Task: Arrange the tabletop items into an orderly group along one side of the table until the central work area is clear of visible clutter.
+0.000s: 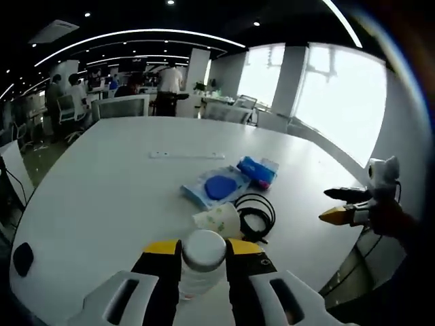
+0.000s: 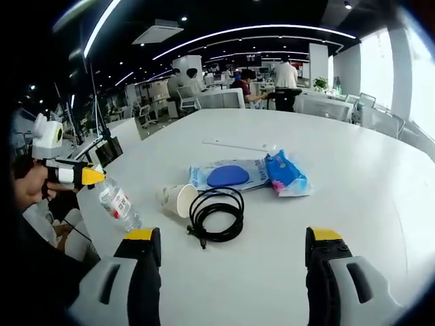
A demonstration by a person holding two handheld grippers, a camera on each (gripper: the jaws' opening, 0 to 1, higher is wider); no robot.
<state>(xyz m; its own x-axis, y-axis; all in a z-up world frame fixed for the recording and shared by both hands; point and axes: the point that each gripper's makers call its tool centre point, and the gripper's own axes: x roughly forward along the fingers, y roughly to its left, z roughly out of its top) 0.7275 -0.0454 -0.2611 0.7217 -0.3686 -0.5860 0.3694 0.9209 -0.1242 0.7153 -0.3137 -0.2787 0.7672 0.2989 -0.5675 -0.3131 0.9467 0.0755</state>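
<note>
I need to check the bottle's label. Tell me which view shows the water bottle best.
The right gripper view: the water bottle shows side-on with its label, tilted in the left claw. In the left gripper view the bottle is seen cap-first between the left claw's jaws, its label hidden.

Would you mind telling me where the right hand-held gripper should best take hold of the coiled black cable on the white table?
Probably across the bundled loops of the coiled black cable on its near edge, coming down from above. It lies flat on the white table, so a side approach finds nothing to pinch. The open right hand-held gripper already faces it; keep clear of the tipped paper cup beside the coil.
</note>
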